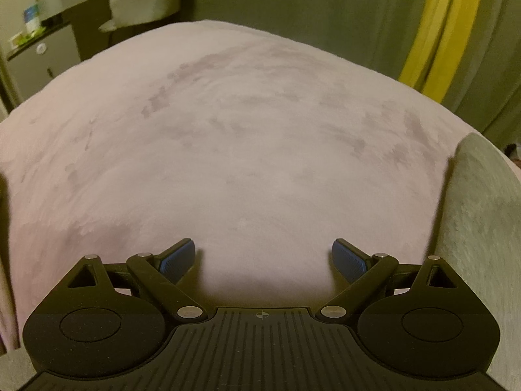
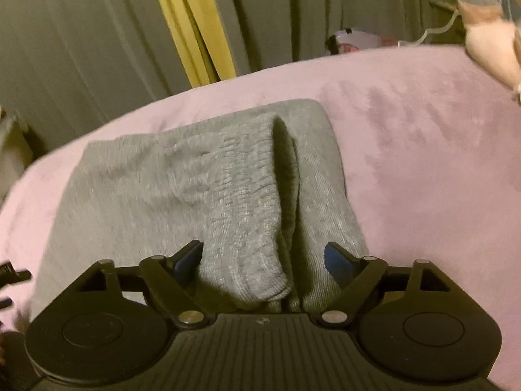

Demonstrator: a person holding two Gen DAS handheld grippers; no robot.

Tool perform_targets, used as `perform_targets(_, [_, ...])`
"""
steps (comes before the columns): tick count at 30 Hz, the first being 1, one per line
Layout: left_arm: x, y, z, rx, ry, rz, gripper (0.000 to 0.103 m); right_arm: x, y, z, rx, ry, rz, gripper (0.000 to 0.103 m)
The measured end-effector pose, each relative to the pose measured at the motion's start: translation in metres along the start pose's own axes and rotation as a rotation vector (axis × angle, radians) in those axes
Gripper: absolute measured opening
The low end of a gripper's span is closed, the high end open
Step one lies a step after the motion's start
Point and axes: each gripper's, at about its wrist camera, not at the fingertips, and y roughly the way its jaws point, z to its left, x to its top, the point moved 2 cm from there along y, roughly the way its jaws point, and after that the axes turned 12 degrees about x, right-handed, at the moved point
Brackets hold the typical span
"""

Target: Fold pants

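A: Left tongs (image 1: 263, 260)?
B: Spread wide, nothing between the blue pads (image 1: 177, 257). They hang over bare pink blanket (image 1: 228, 130) on the bed.

A: Right tongs (image 2: 265, 264)?
B: Also spread. A raised fold of the pants (image 2: 195, 179) sits between the pads; the left pad (image 2: 189, 260) is right at the fabric, the right pad (image 2: 337, 262) stands apart from it. Not pinching.

A: Where are the pants?
B: Grey knit, lying on the blanket, folded into a rough rectangle. The ribbed waistband (image 2: 254, 195) runs up the middle toward the far edge, with a dark gap just to its right. In the left wrist view only a grey strip (image 1: 482, 228) shows at the right edge, beside the left tongs.

A: Background?
B: Grey curtain (image 2: 81, 49) with a yellow strip (image 2: 192, 32) behind the bed. Pale chair (image 1: 146, 0) and a cabinet (image 1: 39, 62) far left in the left view. Pinkish blurred thing (image 2: 488, 39) top right in the right view, can't tell what it is.

A: Blur?
B: Some on the right view.
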Motion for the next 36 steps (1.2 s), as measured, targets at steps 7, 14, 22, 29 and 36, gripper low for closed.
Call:
perform_targets(7, [-0.017, -0.028, -0.029, -0.133, 0.177, -0.081, 0.096, 0.001, -0.015, -0.003, -0.023, 0.014, -0.024, 0.098])
perform_targets(14, [-0.041, -0.048, -0.078, -0.09, 0.432, -0.224, 0.096, 0.0, -0.012, -0.014, -0.003, 0.071, -0.015, 0.099])
perform_targets(22, [-0.027, -0.04, -0.057, -0.082, 0.293, -0.177, 0.097, -0.002, 0.002, -0.017, -0.015, 0.068, 0.01, 0.099])
perform_targets(29, [-0.044, -0.042, -0.076, -0.147, 0.423, -0.189, 0.097, -0.002, 0.004, -0.02, -0.003, 0.092, 0.011, 0.099])
perform_targets(36, [-0.031, -0.018, -0.06, -0.193, 0.284, -0.02, 0.097, 0.0, 0.001, -0.019, -0.001, 0.104, 0.01, 0.099])
